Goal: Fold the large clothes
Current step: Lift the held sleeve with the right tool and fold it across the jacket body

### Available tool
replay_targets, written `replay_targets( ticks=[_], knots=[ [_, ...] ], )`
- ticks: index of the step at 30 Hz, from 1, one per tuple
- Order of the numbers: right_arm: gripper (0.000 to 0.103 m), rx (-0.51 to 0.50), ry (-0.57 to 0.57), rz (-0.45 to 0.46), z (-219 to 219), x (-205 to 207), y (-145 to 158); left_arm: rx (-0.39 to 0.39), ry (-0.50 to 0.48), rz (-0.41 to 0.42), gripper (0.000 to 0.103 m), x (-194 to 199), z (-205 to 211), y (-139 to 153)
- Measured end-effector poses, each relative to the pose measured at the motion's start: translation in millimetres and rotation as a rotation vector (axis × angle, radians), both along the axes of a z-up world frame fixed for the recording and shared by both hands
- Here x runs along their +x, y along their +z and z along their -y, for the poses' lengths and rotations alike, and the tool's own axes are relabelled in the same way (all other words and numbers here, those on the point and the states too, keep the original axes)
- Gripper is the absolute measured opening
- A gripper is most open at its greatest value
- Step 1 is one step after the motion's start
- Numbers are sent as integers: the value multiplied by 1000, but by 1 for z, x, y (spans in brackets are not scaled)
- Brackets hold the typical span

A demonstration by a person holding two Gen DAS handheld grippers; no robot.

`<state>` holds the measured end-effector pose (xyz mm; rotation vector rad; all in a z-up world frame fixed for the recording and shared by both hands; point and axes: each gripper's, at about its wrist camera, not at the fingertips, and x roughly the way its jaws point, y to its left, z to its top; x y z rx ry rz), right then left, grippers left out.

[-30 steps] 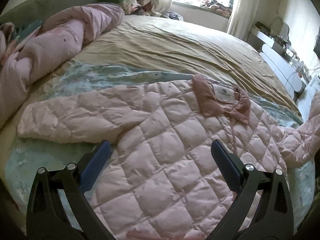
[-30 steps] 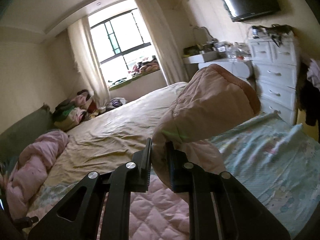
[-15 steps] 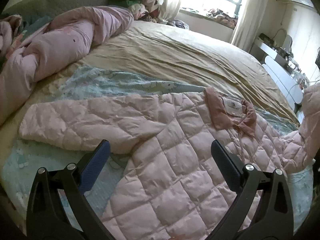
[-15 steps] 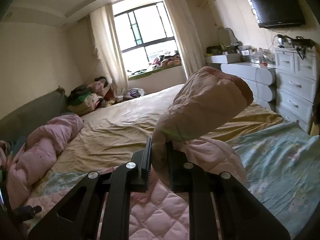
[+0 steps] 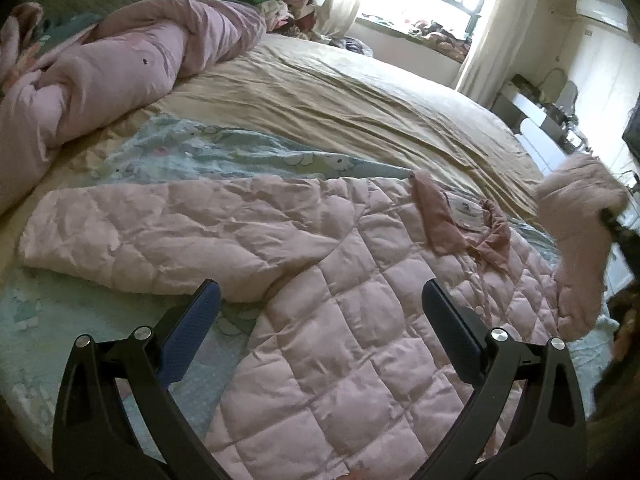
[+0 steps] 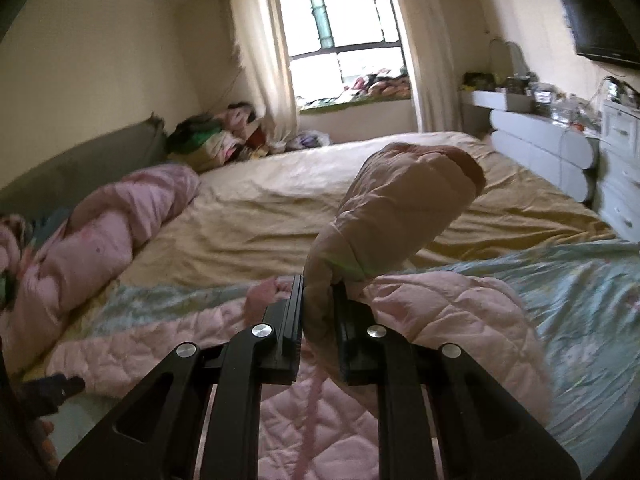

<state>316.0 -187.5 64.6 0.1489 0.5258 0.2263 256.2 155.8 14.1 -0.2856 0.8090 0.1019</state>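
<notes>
Fingers on your right gripper [image 6: 318,312] are nearly closed, pinching the right sleeve [image 6: 404,204] of the pink quilted jacket [image 5: 360,320] just behind its cuff, so the cuff stands up past the tips while the sleeve droops back to the garment on the bed [image 5: 360,92]. Over the last second you have carried that sleeve up and inward: in the left wrist view it has gone from lying low at the right edge to hanging raised beside the dark pink collar [image 5: 464,224]. That suggests the first fold is underway, with the sleeve heading across the chest. Your left gripper [image 5: 320,320] has its blue-padded fingers [image 5: 192,332] spread wide and holding nothing; it hovers over the jacket's lower front, and whether the tips brush the fabric cannot be told. It has drawn back a little, since more of the far sleeve [image 5: 168,236] now shows, lying flat and stretched out to the left over the pale blue printed sheet [image 5: 224,152]. The jacket itself lies open-side down, spread across the near part of the bed, so the left sleeve and the body folds look still to come.
</notes>
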Motion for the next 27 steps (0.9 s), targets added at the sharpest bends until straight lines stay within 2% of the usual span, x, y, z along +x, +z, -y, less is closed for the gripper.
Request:
replay_targets(
  ticks=[10, 15, 22, 27],
  knots=[
    [13, -82, 79, -96, -66, 7, -69, -25, -23, -9, 94, 3, -10, -18],
    [15, -121, 135, -90, -85, -1, -87, -112, -34, -18, 94, 5, -19, -26],
    [28, -187, 235, -118, -116, -9, -108, -160, 1, -24, 94, 2, -36, -31],
    [37, -186, 272, -167, -130, -11, -122, -193, 35, -23, 94, 1, -49, -34]
  ],
)
